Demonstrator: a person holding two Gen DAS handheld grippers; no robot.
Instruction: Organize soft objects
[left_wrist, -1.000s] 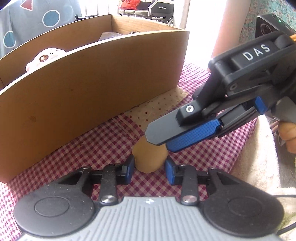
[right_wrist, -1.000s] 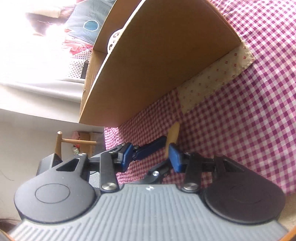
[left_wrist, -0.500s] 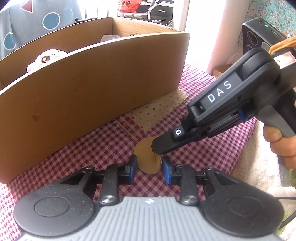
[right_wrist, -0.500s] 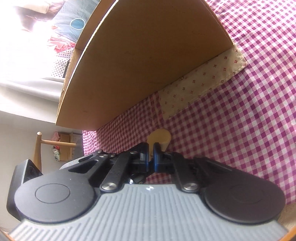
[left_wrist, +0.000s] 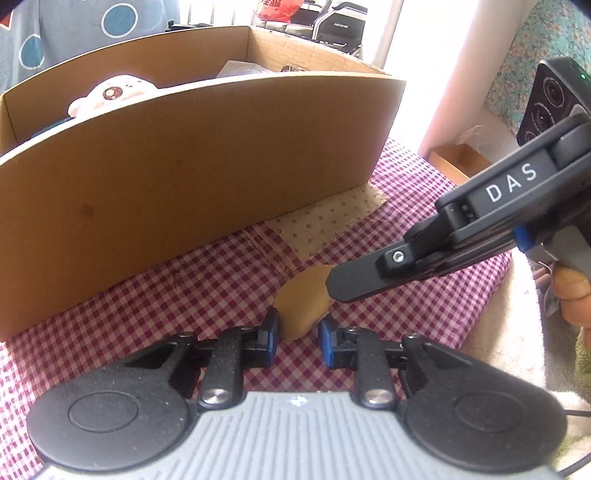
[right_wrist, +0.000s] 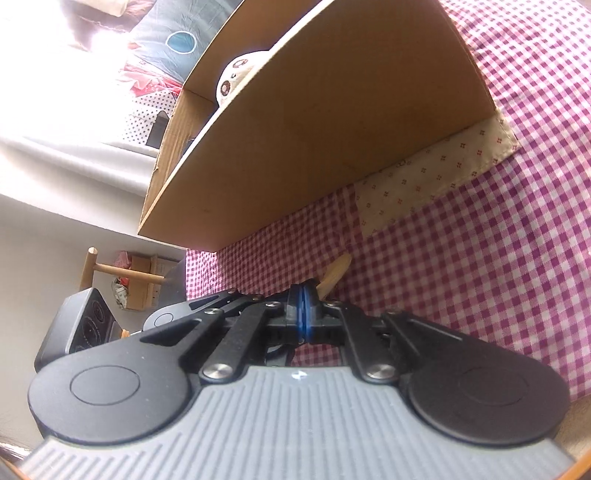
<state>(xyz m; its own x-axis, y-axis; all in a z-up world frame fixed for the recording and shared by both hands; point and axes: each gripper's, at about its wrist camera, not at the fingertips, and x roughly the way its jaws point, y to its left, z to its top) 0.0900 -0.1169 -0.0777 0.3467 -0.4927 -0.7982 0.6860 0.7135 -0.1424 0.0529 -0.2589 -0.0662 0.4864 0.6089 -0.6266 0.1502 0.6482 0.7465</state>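
The tan soft pad (left_wrist: 304, 308) stands on edge on the checked cloth (left_wrist: 207, 280), directly ahead of the left gripper (left_wrist: 297, 341), whose parted jaws flank its near end without clearly touching. The right gripper (right_wrist: 303, 314) comes in from the right, jaws pressed together on the pad's far edge, so it has the hold. Beyond both, the cardboard box (left_wrist: 207, 162) already contains a white plush toy (left_wrist: 110, 92).
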